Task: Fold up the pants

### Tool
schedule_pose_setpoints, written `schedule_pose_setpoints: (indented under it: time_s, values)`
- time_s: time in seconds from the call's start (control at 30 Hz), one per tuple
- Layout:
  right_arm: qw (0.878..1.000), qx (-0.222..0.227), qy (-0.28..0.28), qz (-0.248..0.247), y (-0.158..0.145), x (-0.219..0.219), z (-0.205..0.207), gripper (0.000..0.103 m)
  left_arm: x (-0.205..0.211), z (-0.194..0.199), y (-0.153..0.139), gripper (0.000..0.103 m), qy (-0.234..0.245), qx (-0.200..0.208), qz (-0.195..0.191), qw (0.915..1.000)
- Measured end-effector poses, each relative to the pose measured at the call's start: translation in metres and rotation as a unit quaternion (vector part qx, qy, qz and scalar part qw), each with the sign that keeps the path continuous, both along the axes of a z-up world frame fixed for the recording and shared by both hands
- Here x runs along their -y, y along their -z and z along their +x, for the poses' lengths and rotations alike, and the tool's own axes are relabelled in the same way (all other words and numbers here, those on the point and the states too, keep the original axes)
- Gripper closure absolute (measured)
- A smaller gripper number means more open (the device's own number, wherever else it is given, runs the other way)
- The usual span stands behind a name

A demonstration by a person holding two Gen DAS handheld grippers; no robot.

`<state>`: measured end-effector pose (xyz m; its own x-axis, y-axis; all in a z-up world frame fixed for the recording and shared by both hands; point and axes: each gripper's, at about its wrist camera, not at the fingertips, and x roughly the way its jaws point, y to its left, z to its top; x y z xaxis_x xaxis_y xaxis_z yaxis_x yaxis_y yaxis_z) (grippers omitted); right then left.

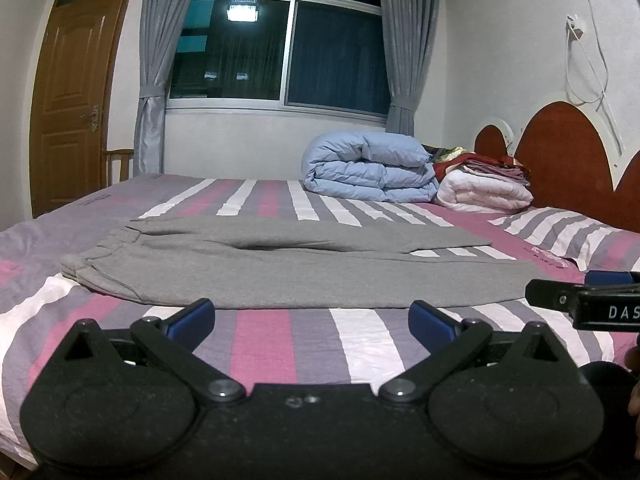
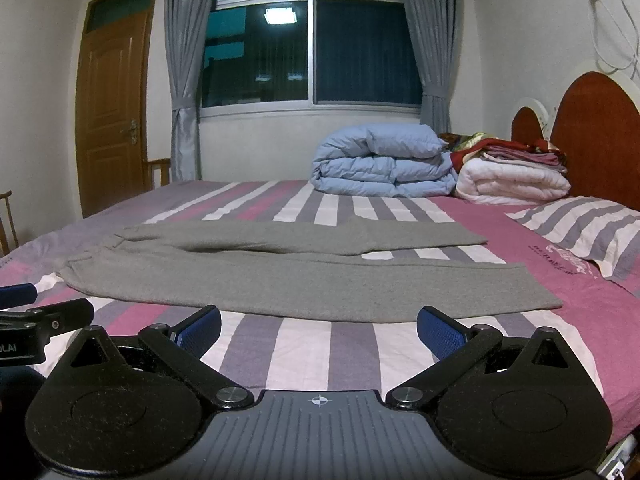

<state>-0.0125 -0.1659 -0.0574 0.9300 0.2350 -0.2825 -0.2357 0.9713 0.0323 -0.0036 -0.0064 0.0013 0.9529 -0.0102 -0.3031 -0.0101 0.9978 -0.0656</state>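
Grey pants (image 1: pixel 280 272) lie spread flat on the striped bed, waistband at the left, both legs running to the right, the near leg closest to me. They also show in the right wrist view (image 2: pixel 304 280). My left gripper (image 1: pixel 312 320) is open and empty, just short of the near leg's edge. My right gripper (image 2: pixel 318 330) is open and empty, just short of the same edge, further right. The right gripper's finger shows at the right edge of the left wrist view (image 1: pixel 580 300).
The bed (image 1: pixel 264 340) has a pink, purple and white striped sheet. A folded blue duvet (image 1: pixel 368 168), a white quilt (image 1: pixel 484 192) and a striped pillow (image 1: pixel 568 236) sit near the red headboard (image 1: pixel 560 152). A window, curtains and a wooden door (image 1: pixel 68 100) are behind.
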Motion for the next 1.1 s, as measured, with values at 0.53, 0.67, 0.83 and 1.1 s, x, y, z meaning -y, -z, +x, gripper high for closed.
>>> schedule_pose_setpoints:
  time_s: [0.53, 0.67, 0.83, 1.1]
  values:
    - [1.0, 0.001, 0.001, 0.0, 0.0007, -0.0004, -0.0002, 0.0, 0.001, -0.0006, -0.0002, 0.006, 0.0, 0.0, 0.001, 1.0]
    - [1.0, 0.001, 0.001, 0.0, 0.0007, -0.0005, -0.0003, 0.0, 0.0012, -0.0008, -0.0002, 0.006, 0.0, 0.001, 0.001, 1.0]
    - [1.0, 0.001, 0.001, 0.0, 0.001, -0.001, -0.0001, 0.0, 0.001, -0.0007, -0.0001, 0.006, 0.0, 0.0, 0.001, 1.0]
    - [1.0, 0.0, 0.001, 0.0, 0.0013, -0.0011, 0.0, 0.0, 0.0041, -0.0004, -0.0007, 0.006, -0.001, -0.001, 0.002, 1.0]
